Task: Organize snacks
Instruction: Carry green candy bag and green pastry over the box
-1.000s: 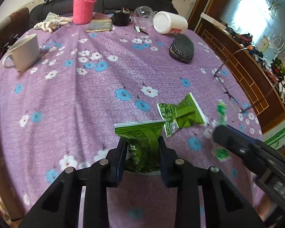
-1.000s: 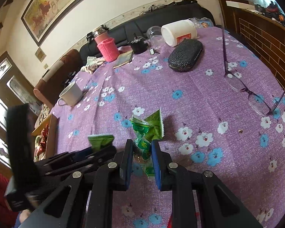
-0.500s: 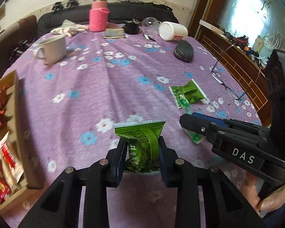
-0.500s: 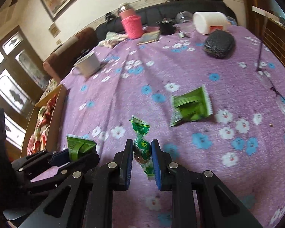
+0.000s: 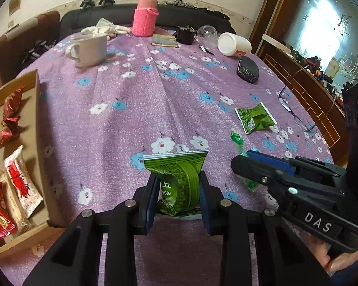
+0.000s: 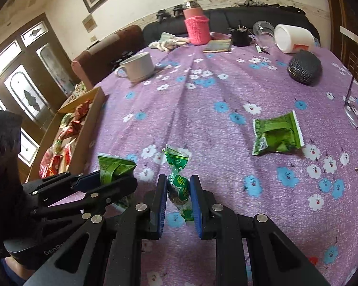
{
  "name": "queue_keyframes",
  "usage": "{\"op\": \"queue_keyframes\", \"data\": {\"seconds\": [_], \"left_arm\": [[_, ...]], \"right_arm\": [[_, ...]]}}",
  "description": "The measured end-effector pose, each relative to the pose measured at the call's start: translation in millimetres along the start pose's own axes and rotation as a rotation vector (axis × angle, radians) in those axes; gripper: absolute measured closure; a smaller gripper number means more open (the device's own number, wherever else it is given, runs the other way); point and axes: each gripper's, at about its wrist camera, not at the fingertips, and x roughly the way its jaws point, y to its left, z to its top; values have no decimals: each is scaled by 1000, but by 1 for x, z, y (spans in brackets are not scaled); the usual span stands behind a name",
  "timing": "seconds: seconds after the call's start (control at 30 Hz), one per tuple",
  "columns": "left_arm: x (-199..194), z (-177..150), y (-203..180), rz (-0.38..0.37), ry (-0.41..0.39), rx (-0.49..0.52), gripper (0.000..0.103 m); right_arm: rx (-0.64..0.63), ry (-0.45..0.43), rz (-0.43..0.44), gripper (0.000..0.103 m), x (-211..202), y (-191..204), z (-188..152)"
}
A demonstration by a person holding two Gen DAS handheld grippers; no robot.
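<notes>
My left gripper is shut on a green snack packet, held above the purple flowered tablecloth. In the right wrist view that same left gripper shows at lower left with the green packet in it. My right gripper is shut on a small green twist-wrapped candy; from the left wrist view the right gripper comes in from the right, the candy sticking out. Another green packet lies flat on the cloth to the right. A cardboard box holding red and white snacks stands at the left.
At the far end stand a white mug, a pink knitted bottle holder, a tipped white jar, a black case and a clear cup. Spectacles lie near the right edge. A hand holds the right tool.
Both grippers have travelled left across the table with their snacks held; the cardboard box has come into view on the left and the loose green packet now lies off to the right.
</notes>
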Motion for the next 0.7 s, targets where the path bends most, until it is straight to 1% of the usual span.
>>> {"op": "queue_keyframes", "data": {"seconds": [0.2,0.37,0.53,0.7], "left_arm": [[-11,0,2,37,-47,15,73],[-14,-1,5,91,-86,22,73],[-17,-2,5,151,-146,36,73],[-20,-1,8,176,-179,32,73]], "right_arm": [[-23,-13,17,82,-1,7,-1],[-17,-8,14,82,1,6,-1],[-8,-10,16,82,2,4,-1],[0,-6,15,82,4,3,-1]]}}
